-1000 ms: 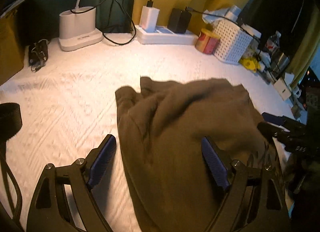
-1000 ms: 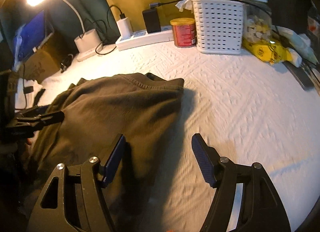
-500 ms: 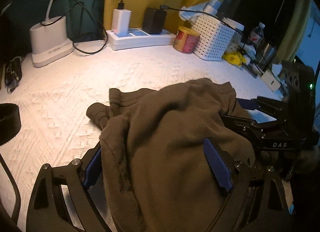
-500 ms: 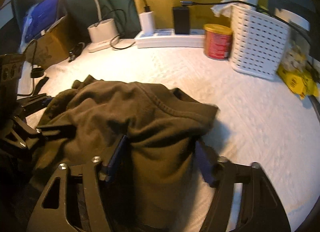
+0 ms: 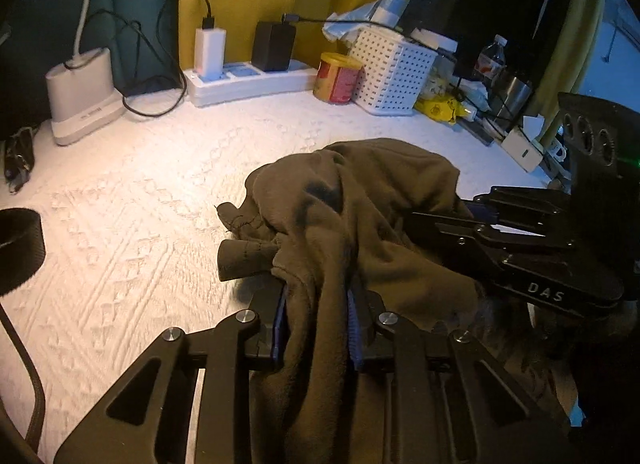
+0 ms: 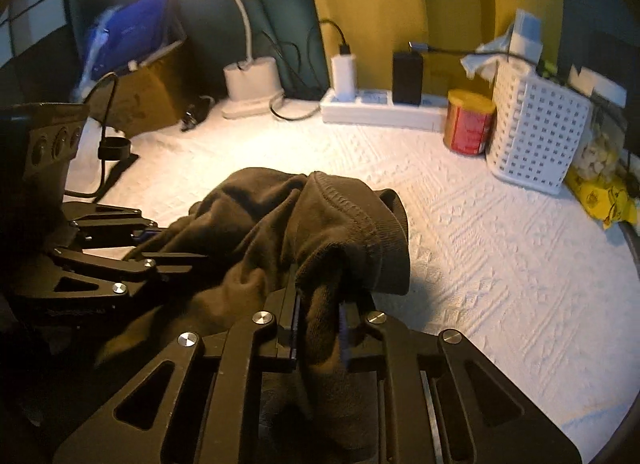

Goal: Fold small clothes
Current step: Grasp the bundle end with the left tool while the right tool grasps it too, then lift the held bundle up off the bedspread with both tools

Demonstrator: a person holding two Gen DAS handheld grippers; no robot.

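A small olive-brown garment (image 5: 360, 216) lies bunched on the white textured cloth (image 5: 132, 216); it also shows in the right wrist view (image 6: 280, 232). My left gripper (image 5: 318, 316) is shut on a fold of the garment near its left edge. My right gripper (image 6: 318, 312) is shut on the garment's ribbed edge on the right side. Each gripper shows in the other's view, the right gripper (image 5: 500, 236) and the left gripper (image 6: 120, 260), close beside the cloth bundle. The fingertips are hidden under fabric.
At the back stand a lamp base (image 5: 82, 92), a power strip with chargers (image 5: 248, 80), a red can (image 5: 338, 78) and a white perforated basket (image 5: 394, 70). Yellow packets (image 6: 604, 200) lie at the right. A cardboard box (image 6: 140, 84) stands at the left.
Both grippers have closed from open onto the garment. The garment has been gathered from flat into a raised bunch between them.
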